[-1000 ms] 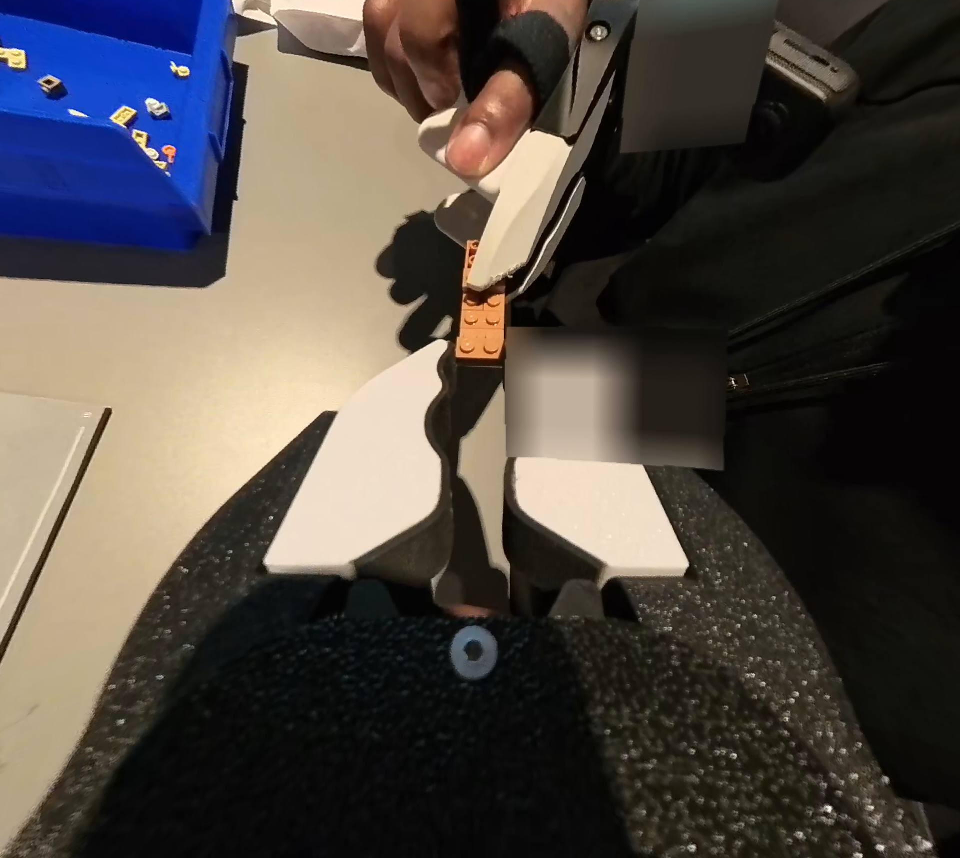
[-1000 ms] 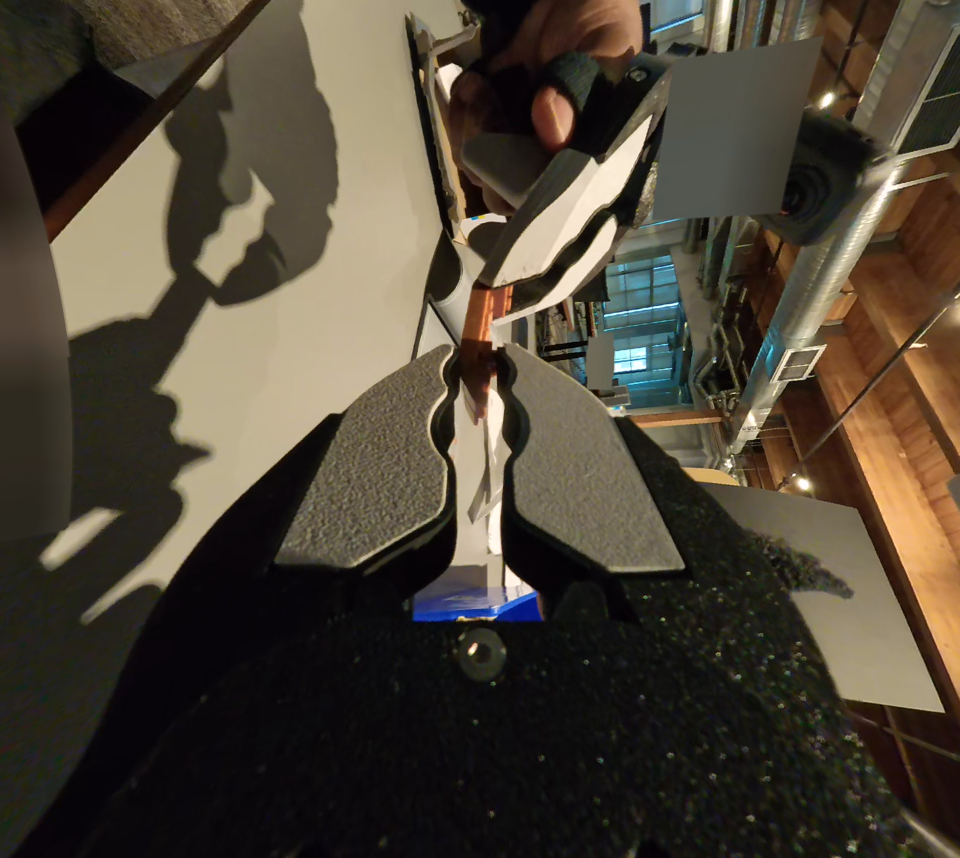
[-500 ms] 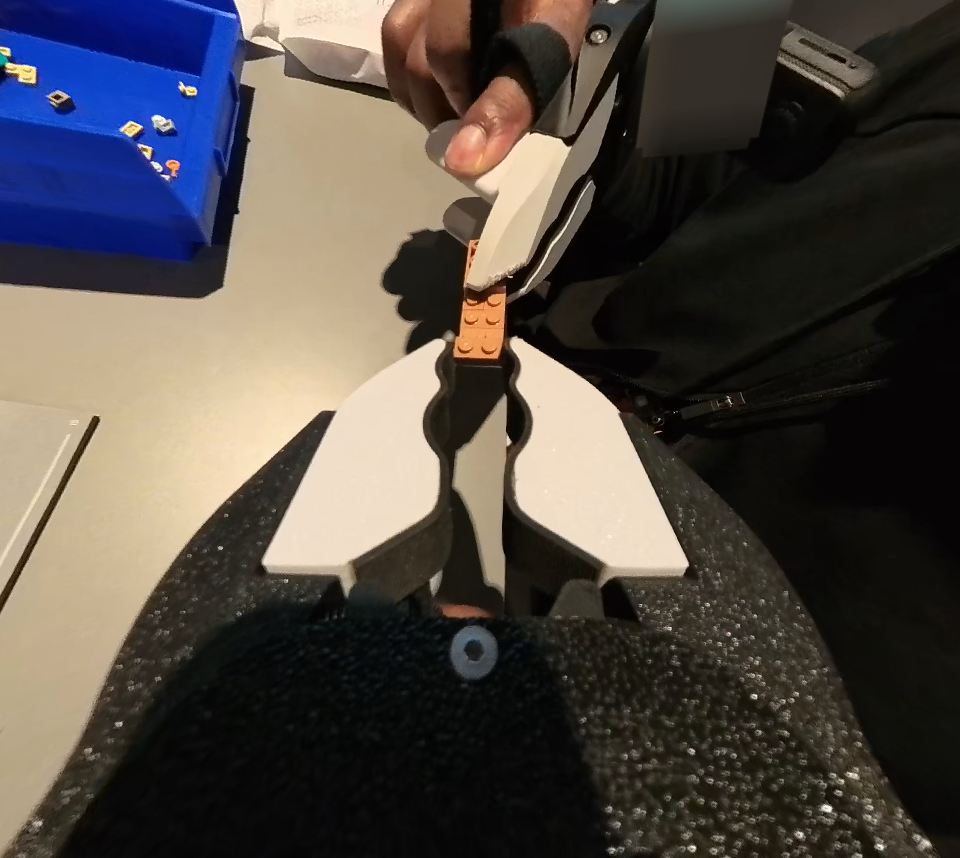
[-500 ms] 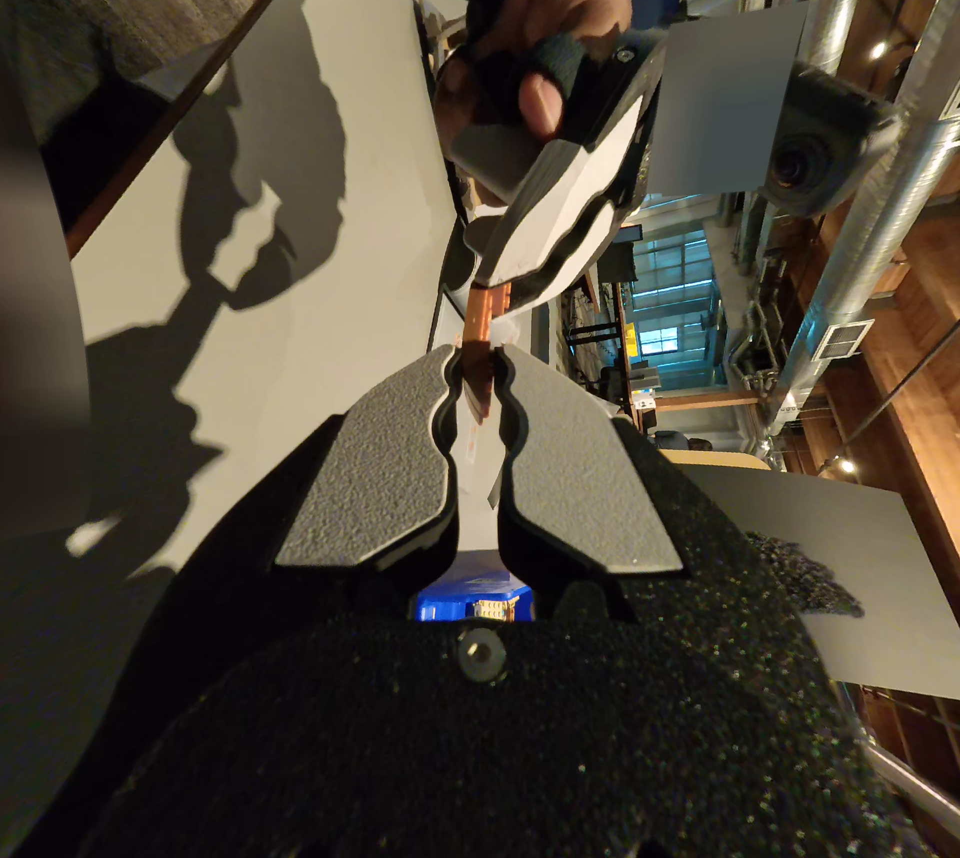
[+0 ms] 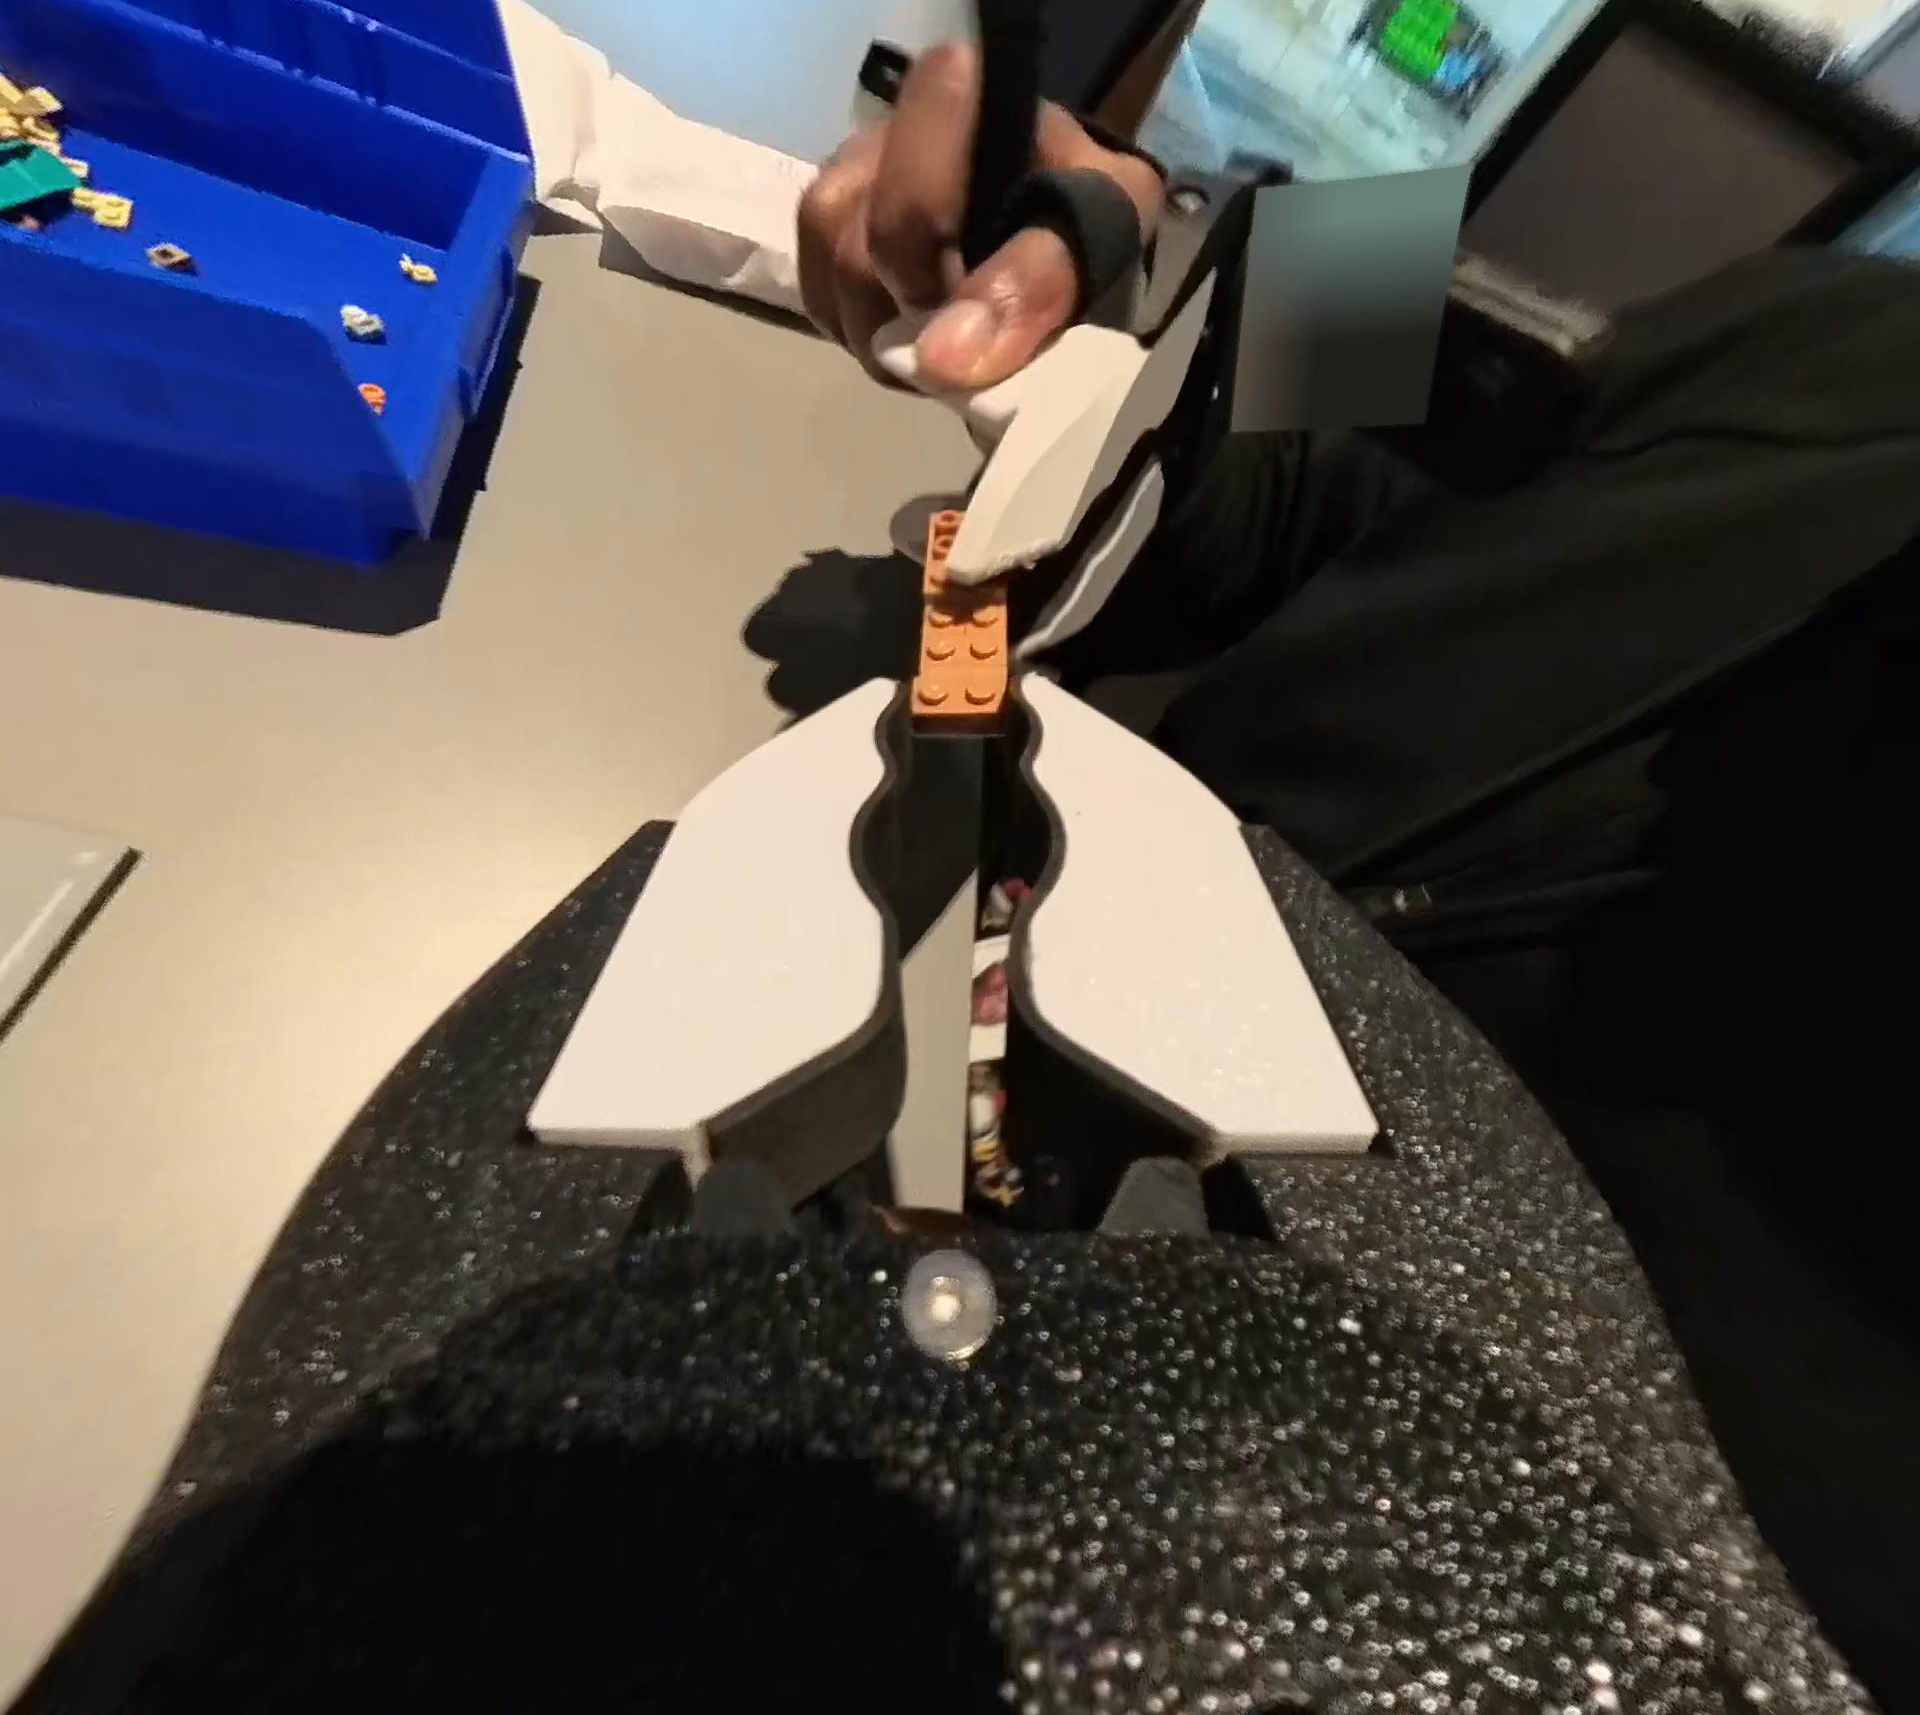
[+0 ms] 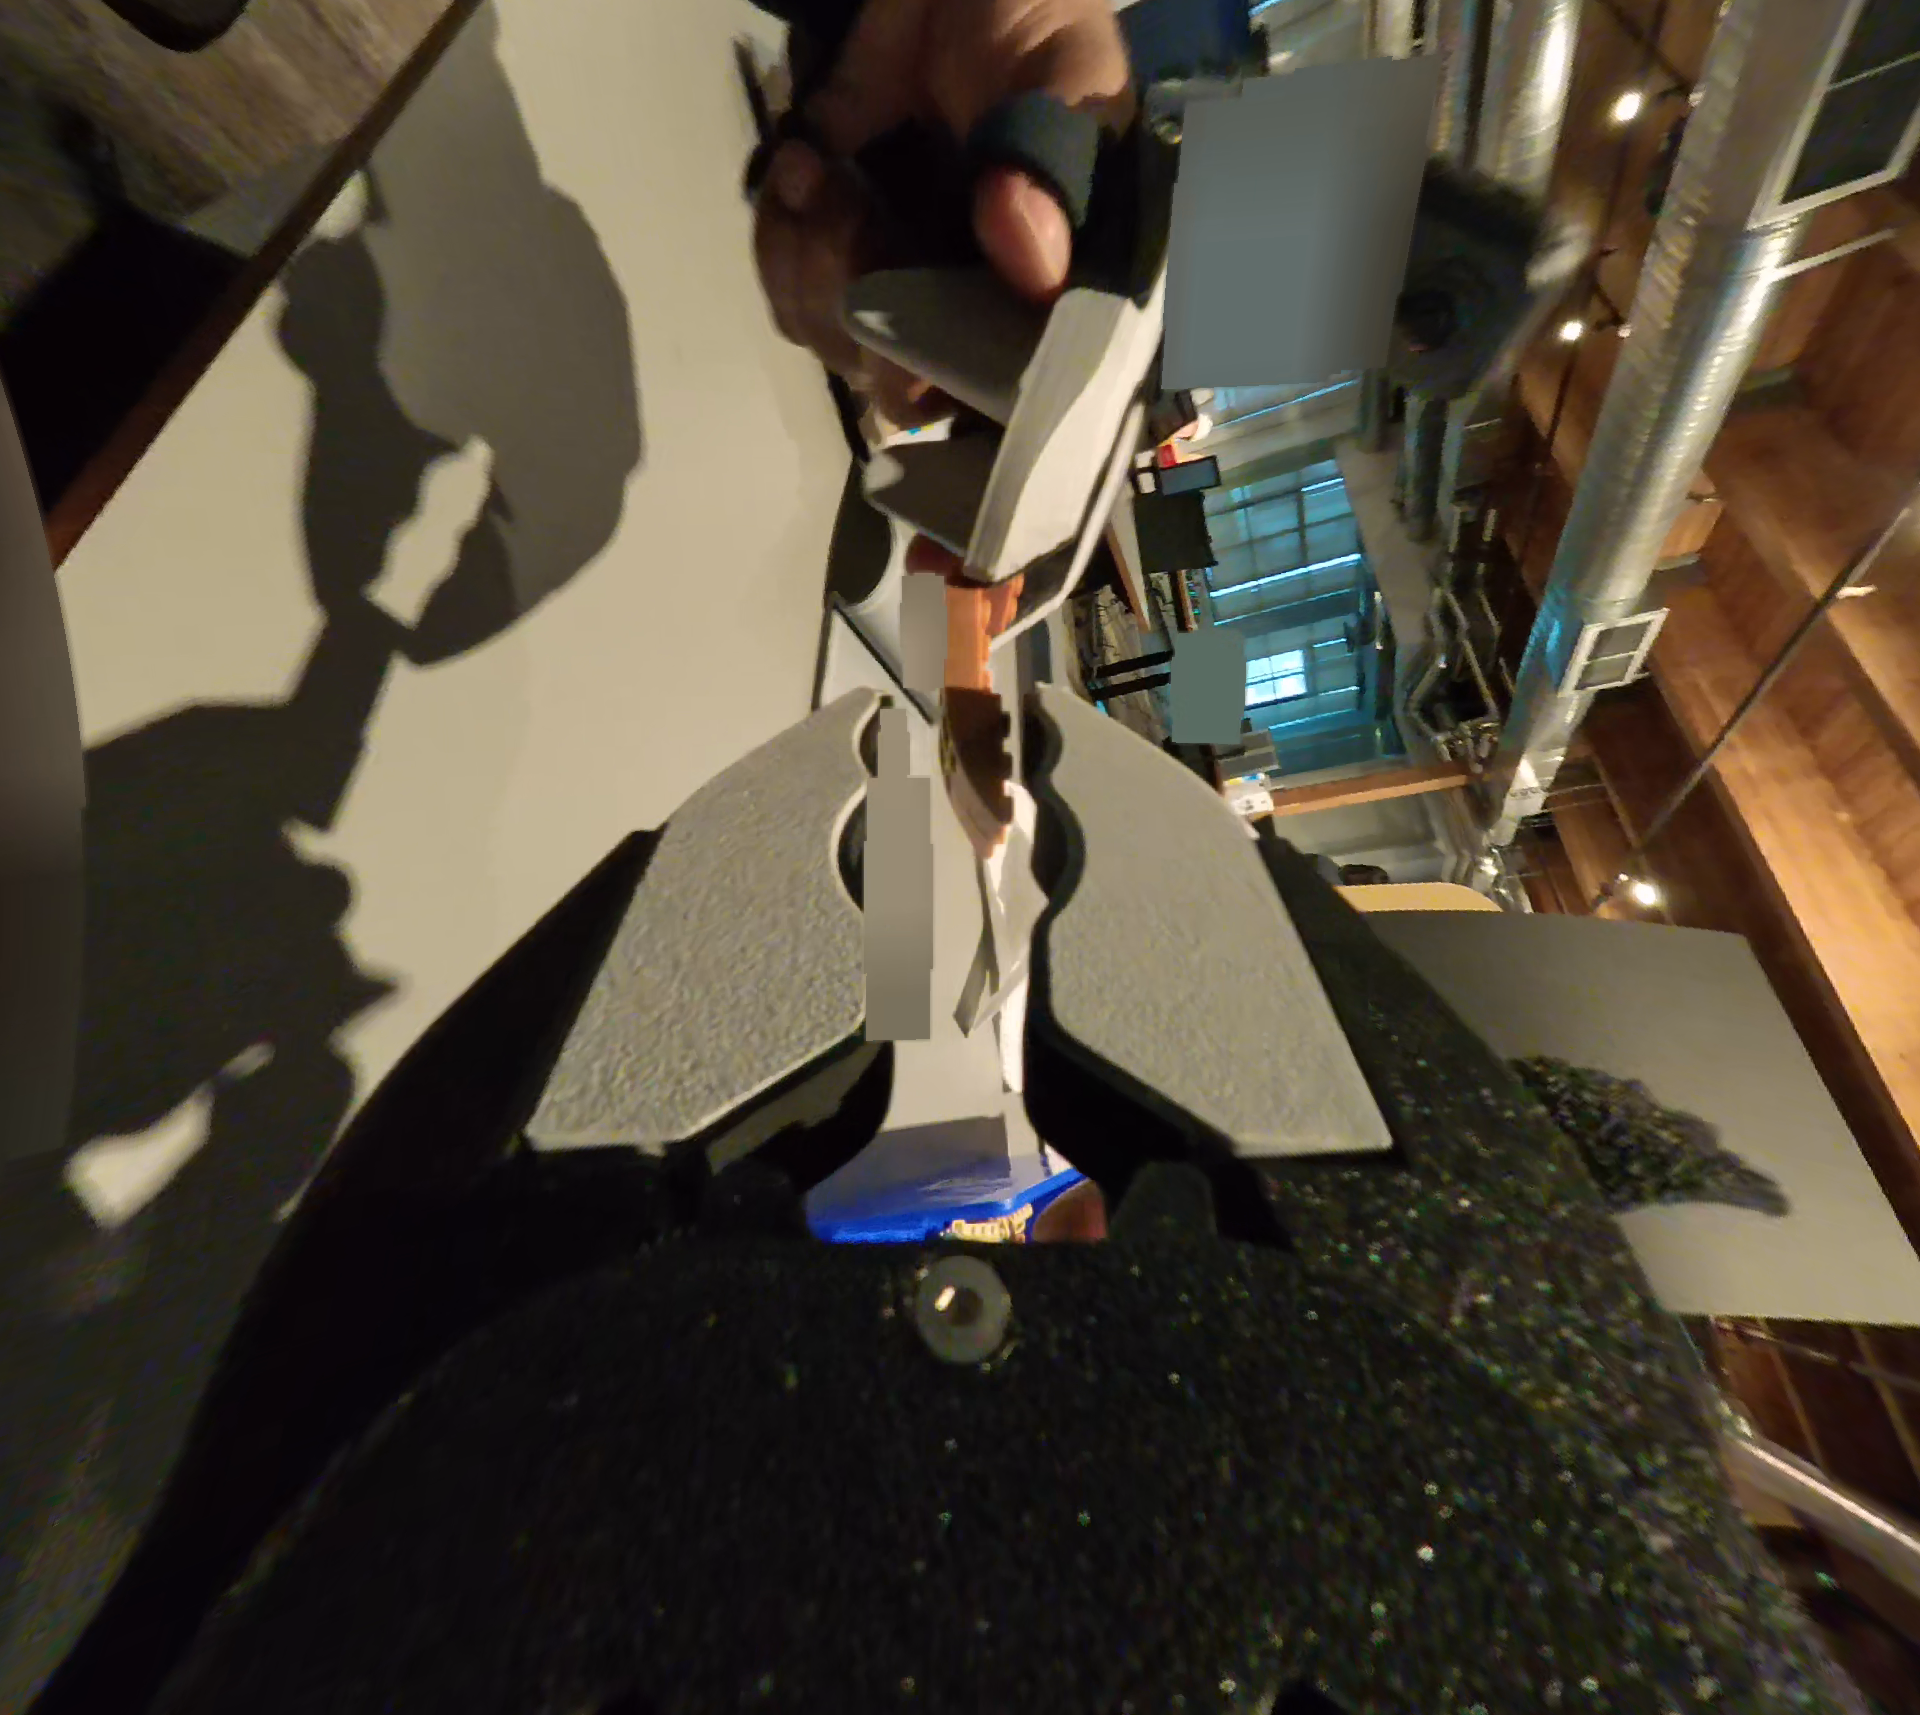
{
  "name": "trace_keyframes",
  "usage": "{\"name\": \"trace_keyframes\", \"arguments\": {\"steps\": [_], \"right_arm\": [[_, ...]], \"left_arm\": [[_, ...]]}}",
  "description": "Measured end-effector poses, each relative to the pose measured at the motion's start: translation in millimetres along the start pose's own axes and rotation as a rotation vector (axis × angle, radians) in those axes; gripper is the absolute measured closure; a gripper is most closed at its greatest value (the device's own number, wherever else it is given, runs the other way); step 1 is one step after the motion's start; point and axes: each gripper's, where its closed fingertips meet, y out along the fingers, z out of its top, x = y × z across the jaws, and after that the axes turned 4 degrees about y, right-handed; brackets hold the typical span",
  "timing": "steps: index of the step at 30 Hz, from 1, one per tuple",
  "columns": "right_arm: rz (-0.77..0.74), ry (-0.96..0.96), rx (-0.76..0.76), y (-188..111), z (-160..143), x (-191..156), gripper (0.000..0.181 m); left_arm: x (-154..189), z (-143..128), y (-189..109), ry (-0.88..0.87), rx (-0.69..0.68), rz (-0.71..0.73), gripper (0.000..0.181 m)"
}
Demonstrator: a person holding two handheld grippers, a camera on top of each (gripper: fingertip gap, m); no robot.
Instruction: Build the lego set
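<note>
1. The left gripper point(image 5: 958, 697), with pale grey fingers on a black speckled body, has its jaws drawn narrow, the tips pinching the near end of a long orange studded lego plate point(image 5: 961, 647).
2. The orange plate is held in the air above the pale grey surface point(image 5: 312, 782), studs facing up in the left wrist view, running straight away from the left gripper toward the other one.
3. The right gripper point(image 5: 992, 564) comes in from the far side, tilted down; its pale finger lies over the far end of the plate, covering the studs there. A hand point(image 5: 935, 252) with a black strap around a finger holds its grip.
4. In the right wrist view the right gripper point(image 6: 951, 715) has dark grey textured fingers set narrow, with a brown-orange studded lego piece point(image 6: 977, 761) edge-on between the tips. Whether both fingers press on it cannot be told, as a blurred patch covers part of the gap.
5. Opposite it in that view, the left gripper point(image 6: 1013, 585) closes on the same strip of orange, held by a hand point(image 6: 935, 138).
6. A blue plastic compartment bin point(image 5: 239, 294) stands on the surface to the left, well apart from the grippers, with small loose lego pieces point(image 5: 358, 320) scattered inside.
7. Crumpled white paper point(image 5: 665, 211) lies behind the bin.
</note>
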Motion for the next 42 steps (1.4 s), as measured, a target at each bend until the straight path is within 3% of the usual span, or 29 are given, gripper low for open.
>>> {"name": "trace_keyframes", "arguments": {"steps": [5,13,16,19,25,29,35,42], "right_arm": [[-0.040,0.048,-0.016,0,-7,8,0.146],[-0.043,0.066,-0.034,1,-13,8,0.146],[-0.065,0.096,-0.069,0,-20,10,0.145],[-0.073,0.249,-0.093,-1,-31,14,0.142],[0.112,0.824,0.064,-5,-24,6,0.134],[0.145,1.118,0.201,-6,-12,13,0.132],[0.123,1.295,0.424,-15,7,30,0.136],[0.102,1.354,0.559,-17,16,39,0.145]], "left_arm": [[-4,-3,-2,-0.055,0.044,-0.013,0.165],[0,0,-4,-0.003,0.101,-0.008,0.165],[-6,3,-8,0.178,0.111,0.126,0.165],[-7,6,-12,0.435,0.094,0.298,0.165],[-11,10,-19,0.918,-0.028,0.661,0.165],[-9,19,-20,1.166,-0.039,0.881,0.165],[4,25,-16,1.481,0.007,1.136,0.165],[21,34,-13,1.596,0.124,1.259,0.165]]}}
